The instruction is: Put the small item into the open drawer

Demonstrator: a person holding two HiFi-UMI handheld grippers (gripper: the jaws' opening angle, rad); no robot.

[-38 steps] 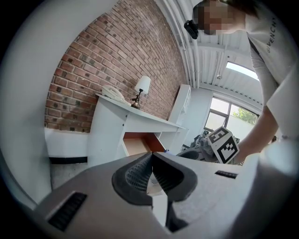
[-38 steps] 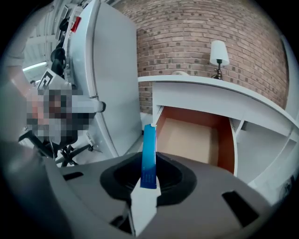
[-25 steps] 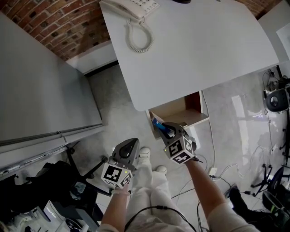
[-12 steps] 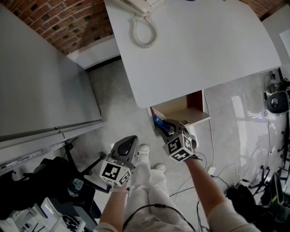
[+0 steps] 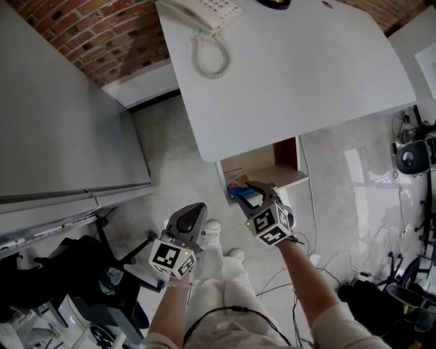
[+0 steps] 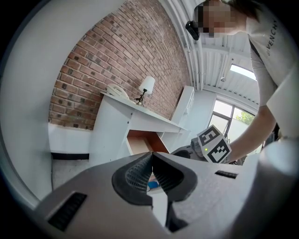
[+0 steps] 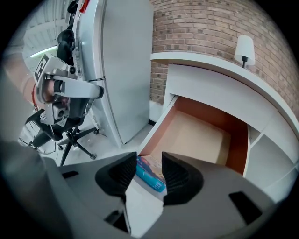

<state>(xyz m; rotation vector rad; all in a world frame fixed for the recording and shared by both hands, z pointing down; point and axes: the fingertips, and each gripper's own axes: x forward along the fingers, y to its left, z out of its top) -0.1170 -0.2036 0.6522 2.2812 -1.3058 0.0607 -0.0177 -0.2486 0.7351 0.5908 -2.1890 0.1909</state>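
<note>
The small item is a flat blue box [image 7: 152,176]. It lies inside the open wooden drawer [image 7: 201,135], at its near left corner, also seen from above as the blue box [image 5: 236,190] in the drawer [image 5: 264,163]. My right gripper [image 7: 148,158] hovers just over it. Its jaws are opening, and the pads stand apart from the box. That right gripper [image 5: 248,192] sits at the drawer's front edge. My left gripper [image 5: 197,208] hangs lower left over the floor, shut and empty, with its jaws meeting in the left gripper [image 6: 150,158] view.
The drawer sticks out from under a white desk [image 5: 293,68] that carries a telephone [image 5: 204,13] and a lamp [image 7: 245,49]. A tall grey cabinet [image 5: 61,123] stands to the left. An office chair [image 7: 70,135] and floor cables [image 5: 327,262] lie nearby.
The right gripper's jaws have spread apart, and the blue box has gone from between the pads to lying in the drawer's front corner. The left gripper has barely moved.
</note>
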